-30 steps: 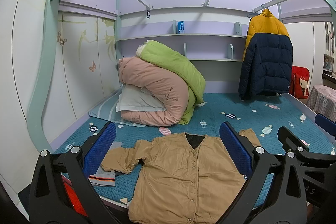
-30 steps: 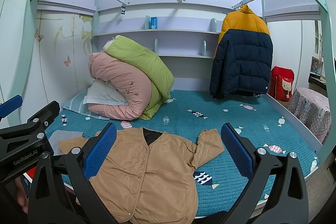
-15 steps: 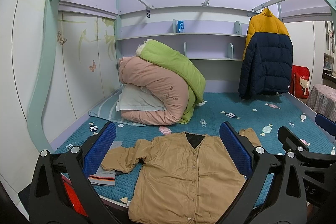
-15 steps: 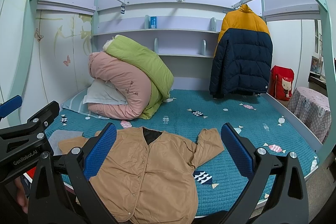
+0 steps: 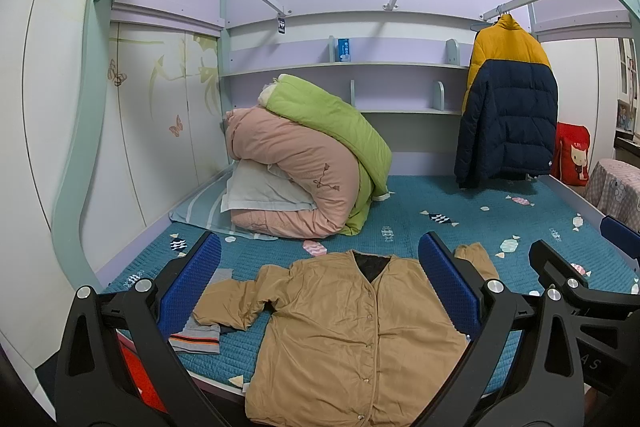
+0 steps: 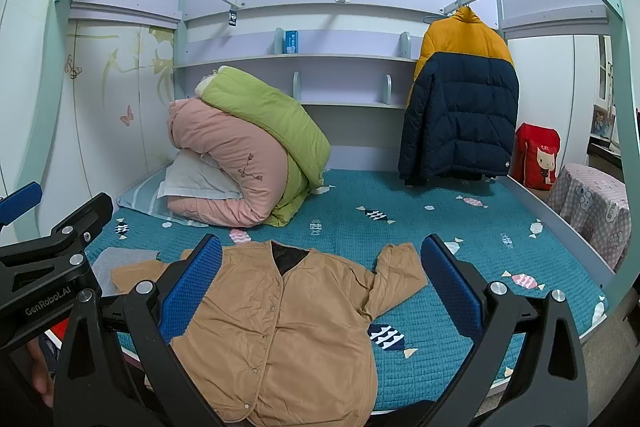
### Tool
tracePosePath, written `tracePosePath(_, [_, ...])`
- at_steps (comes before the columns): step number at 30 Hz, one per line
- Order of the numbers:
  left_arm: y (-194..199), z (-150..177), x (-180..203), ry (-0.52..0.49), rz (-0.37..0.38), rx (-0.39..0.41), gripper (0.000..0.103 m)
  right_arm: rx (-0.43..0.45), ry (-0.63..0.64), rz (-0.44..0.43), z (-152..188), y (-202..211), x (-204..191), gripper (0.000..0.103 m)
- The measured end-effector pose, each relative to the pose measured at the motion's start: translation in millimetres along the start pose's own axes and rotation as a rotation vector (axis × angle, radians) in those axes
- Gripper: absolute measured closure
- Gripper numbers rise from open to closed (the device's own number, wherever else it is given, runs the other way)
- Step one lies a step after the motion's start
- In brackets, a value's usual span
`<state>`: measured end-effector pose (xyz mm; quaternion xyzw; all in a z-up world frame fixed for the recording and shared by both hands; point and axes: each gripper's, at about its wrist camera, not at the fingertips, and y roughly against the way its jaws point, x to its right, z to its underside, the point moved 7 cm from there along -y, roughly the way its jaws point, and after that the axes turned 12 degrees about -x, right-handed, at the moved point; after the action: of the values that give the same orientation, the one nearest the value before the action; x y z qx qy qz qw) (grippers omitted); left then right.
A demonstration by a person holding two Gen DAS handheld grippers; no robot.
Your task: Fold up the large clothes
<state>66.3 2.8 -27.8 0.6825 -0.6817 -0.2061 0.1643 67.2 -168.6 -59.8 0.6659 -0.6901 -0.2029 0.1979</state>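
and here we are at the bedside, both grippers up and spread wide. the left gripper [image 5: 320,285] has its blue pads far apart with nothing between them, hovering above the near edge of the bed. the right gripper [image 6: 320,285] is in the same posture, jaws gaping, gripping nothing. in the right wrist view the left gripper's black arm pokes in at the lower left of the frame; in the left wrist view the right one shows at the lower right.

the star of the show, the tan jacket [image 5: 352,339] [image 6: 280,327], lies flat and buttoned, front up, on the teal quilted mattress [image 5: 420,203] [image 6: 440,227], low and centre in both frames, its hem reaching the near edge. one sleeve [image 5: 232,303] is crumpled toward the lower left, resting partly on a grey striped garment [image 5: 200,337]. the other sleeve [image 6: 396,271] angles out to the right, bent at the shoulder.

further back, left of centre, a pink duvet [image 5: 292,171] is rolled up with a green duvet [image 5: 332,123] draped over it and a pale pillow [image 5: 256,191] tucked below. at the upper right a yellow and navy puffer coat [image 5: 508,107] hangs from a rail, well apart from the jacket.
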Motion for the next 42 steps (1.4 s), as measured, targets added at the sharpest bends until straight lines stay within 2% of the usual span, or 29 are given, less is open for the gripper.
tracePosePath(31, [-1, 1, 0, -0.004, -0.001, -0.005, 0.005, -0.009, -0.004, -0.001, 3, -6, 3, 0.007])
tracePosePath(35, [-10, 7, 1, -0.007, -0.003, -0.011, 0.005, -0.017, -0.004, -0.001, 14, -12, 6, 0.007])
tracePosePath(42, [-26, 10, 1, -0.014, -0.003, -0.04, 0.005, -0.058, -0.014, -0.001, 2, -30, 4, 0.007])
